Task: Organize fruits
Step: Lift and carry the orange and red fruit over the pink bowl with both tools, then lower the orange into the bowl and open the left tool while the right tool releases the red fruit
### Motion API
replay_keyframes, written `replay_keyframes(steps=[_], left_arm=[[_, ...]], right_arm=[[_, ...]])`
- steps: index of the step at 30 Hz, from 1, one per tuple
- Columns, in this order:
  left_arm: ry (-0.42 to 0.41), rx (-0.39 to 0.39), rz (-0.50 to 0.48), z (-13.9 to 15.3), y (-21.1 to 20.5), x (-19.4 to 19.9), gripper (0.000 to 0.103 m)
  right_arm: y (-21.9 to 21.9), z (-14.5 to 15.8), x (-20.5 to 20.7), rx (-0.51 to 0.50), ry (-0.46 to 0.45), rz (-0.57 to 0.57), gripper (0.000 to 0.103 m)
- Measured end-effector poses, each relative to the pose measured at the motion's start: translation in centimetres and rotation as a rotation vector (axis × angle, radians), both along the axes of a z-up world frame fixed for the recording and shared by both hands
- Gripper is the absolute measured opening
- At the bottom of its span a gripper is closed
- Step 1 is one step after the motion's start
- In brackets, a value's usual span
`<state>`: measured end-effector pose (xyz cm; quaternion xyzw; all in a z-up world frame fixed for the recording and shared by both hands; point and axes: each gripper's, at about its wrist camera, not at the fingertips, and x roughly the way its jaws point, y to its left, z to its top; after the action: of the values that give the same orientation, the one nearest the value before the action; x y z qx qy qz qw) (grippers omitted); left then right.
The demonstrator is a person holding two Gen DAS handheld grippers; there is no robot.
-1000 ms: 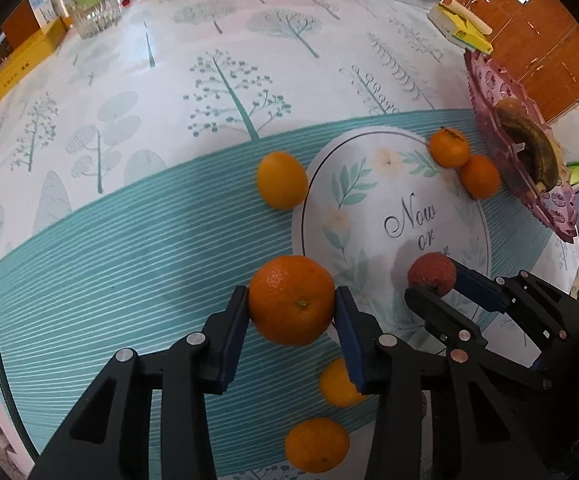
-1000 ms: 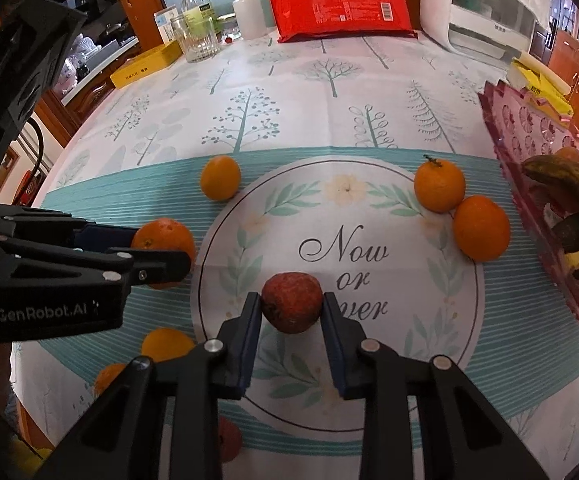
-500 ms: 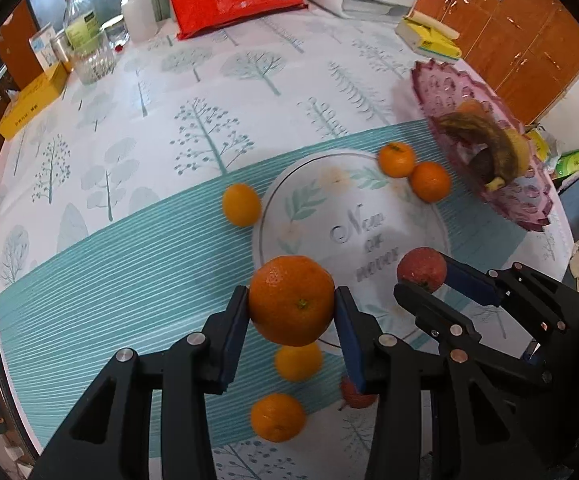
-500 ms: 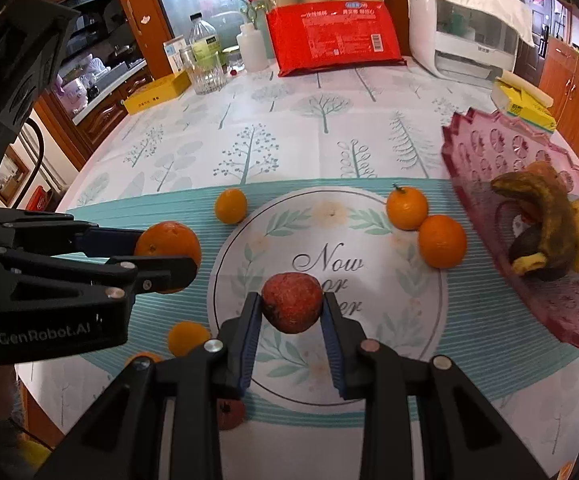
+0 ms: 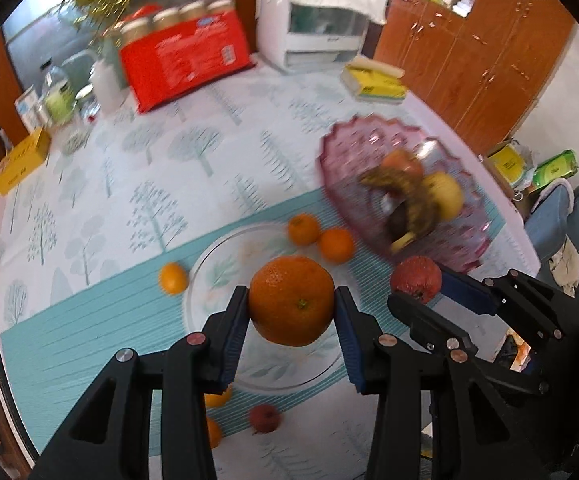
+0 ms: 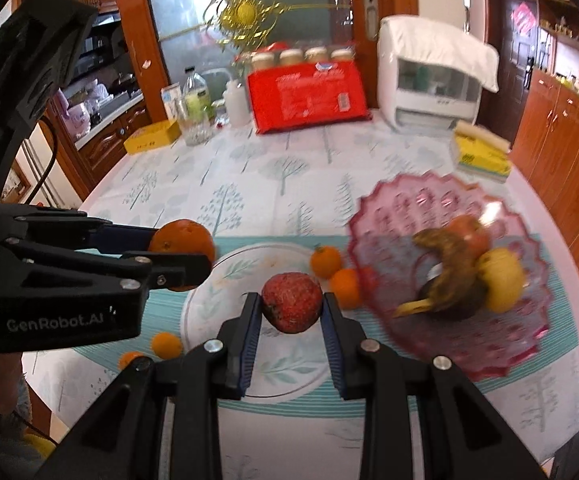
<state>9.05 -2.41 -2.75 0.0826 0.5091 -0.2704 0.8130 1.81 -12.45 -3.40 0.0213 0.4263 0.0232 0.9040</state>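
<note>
The left gripper (image 5: 292,312) is clamped on a large orange (image 5: 292,301) at the centre of its view; the right gripper (image 6: 292,309) is clamped on a red fruit (image 6: 292,302), possibly an apple, though blur prevents certainty. Both loads have risen clear of the tablecloth (image 6: 249,176) within the last second. The pink fruit bowl (image 6: 409,208), previously cut off at the right edge, now sits at centre right, suggesting delivery is imminent. Small oranges (image 5: 336,245) remain loose beside the bowl.
</note>
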Motion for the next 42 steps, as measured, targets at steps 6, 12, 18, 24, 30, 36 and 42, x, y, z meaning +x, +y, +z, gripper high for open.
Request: replay_keyframes(steps=[6, 12, 18, 24, 30, 36, 42], left_arm=[[-0.040, -0.032, -0.019, 2.4, -4.5, -0.2, 0.041], [-0.066, -0.038, -0.026, 3.4, -9.9, 0.7, 0.041], [-0.098, -0.041, -0.012, 3.8, -14.8, 2.7, 0.041], [-0.125, -0.013, 0.008, 3.0, -18.9, 5.2, 0.041], [-0.105, 0.021, 0.028, 0.6, -21.8, 7.7, 0.041], [-0.070, 0.058, 0.041, -2.3, -23.5, 9.5, 0.041], [-0.034, 0.081, 0.055, -4.8, -24.6, 10.9, 0.041]], right_arm=[[-4.3, 2.5, -0.6, -0.015, -0.051, -0.023, 0.031], [-9.3, 4.4, -0.5, -0.033, -0.093, -0.047, 0.031], [-14.8, 5.7, 1.0, -0.064, -0.123, -0.079, 0.031], [-19.9, 5.6, 3.4, -0.062, -0.123, -0.128, 0.031], [-23.2, 3.8, 5.4, -0.026, -0.077, -0.164, 0.031], [-24.9, 1.1, 6.9, -0.010, -0.013, -0.176, 0.031], [-25.5, -1.3, 8.2, 0.012, 0.042, -0.167, 0.031]])
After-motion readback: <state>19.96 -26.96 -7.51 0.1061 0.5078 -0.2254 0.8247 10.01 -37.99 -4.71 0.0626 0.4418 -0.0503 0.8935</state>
